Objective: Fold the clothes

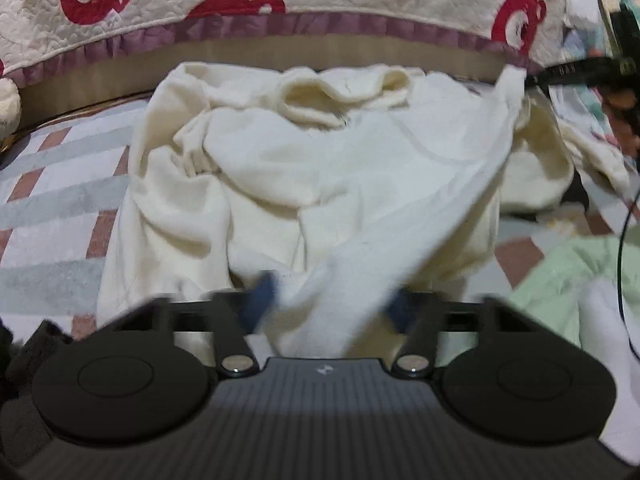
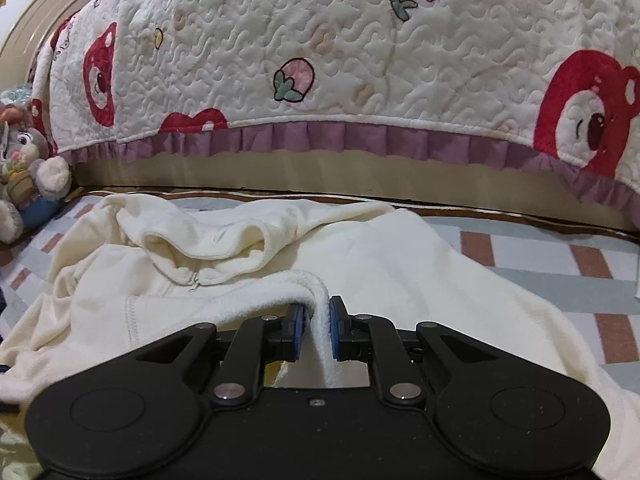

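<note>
Left wrist view: the left tongs (image 1: 326,306) are spread, cloth lying loosely between them. Right wrist view: an edge of the cream jacket (image 2: 248,240) is pinched by the right tongs (image 2: 318,328) — still crumpled on the bed (image 2: 560,276), folding barely begun.

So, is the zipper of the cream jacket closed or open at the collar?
Closed at the collar: in the right wrist view the zipper pull sits just under the collar of the cream jacket.

The quilted bedspread (image 2: 360,60) bears colourful letters, seemingly "Kba", cut off at the frame's top edge.
</note>
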Available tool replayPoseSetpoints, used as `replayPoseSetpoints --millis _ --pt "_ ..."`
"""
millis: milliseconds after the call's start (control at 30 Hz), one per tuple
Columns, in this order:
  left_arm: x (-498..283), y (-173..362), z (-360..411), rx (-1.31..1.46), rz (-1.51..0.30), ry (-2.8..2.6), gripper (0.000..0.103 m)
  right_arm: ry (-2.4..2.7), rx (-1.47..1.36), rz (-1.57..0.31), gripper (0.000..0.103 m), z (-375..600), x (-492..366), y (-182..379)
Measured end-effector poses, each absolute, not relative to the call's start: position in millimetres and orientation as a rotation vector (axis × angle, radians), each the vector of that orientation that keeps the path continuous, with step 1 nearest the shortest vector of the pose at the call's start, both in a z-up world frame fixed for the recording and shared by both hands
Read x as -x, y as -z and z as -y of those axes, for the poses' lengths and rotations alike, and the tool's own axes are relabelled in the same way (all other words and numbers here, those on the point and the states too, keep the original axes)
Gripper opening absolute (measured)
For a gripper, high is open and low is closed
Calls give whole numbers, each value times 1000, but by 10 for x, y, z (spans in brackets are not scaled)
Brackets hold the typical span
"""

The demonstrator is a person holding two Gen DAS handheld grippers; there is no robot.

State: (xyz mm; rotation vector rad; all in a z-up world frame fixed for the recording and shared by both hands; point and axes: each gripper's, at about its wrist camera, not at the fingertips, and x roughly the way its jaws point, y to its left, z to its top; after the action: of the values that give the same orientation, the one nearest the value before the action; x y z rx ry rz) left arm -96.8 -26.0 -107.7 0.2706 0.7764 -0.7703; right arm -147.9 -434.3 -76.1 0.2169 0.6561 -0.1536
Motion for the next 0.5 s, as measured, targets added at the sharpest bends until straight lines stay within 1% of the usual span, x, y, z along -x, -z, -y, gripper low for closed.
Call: replayPoseSetpoints --millis 33,67,100,133,233,267,333,367,400,467,500 --pt "912 1044 279 -254 -771 764 29 148 -215 -661 20 4338 1474 772" --pt "844 992 287 -219 -756 752 26 143 -214 -666 28 4334 1469 783" --pt "775 940 295 -183 -742 740 26 144 -205 -673 41 4323 1468 794" --pt "709 896 288 -143 -732 725 25 169 -166 -692 46 4292 1473 814" --pt "529 820 179 -6 -718 672 25 313 28 -800 49 4152 1486 909" --pt "498 823 142 18 -707 661 25 344 84 -823 52 4117 1505 939" --pt "449 823 78 39 -683 633 25 337 103 -842 55 4118 1596 1002" --pt "427 820 49 48 -675 615 21 331 101 -855 58 4126 1641 1037" --pt "408 812 23 58 -666 597 10 330 86 -868 58 4143 1686 1071" --pt "379 812 -26 62 -658 571 10 344 10 -892 58 4216 1775 1131" --pt "367 816 -51 59 -657 561 9 357 -34 -899 54 4252 1828 1165"
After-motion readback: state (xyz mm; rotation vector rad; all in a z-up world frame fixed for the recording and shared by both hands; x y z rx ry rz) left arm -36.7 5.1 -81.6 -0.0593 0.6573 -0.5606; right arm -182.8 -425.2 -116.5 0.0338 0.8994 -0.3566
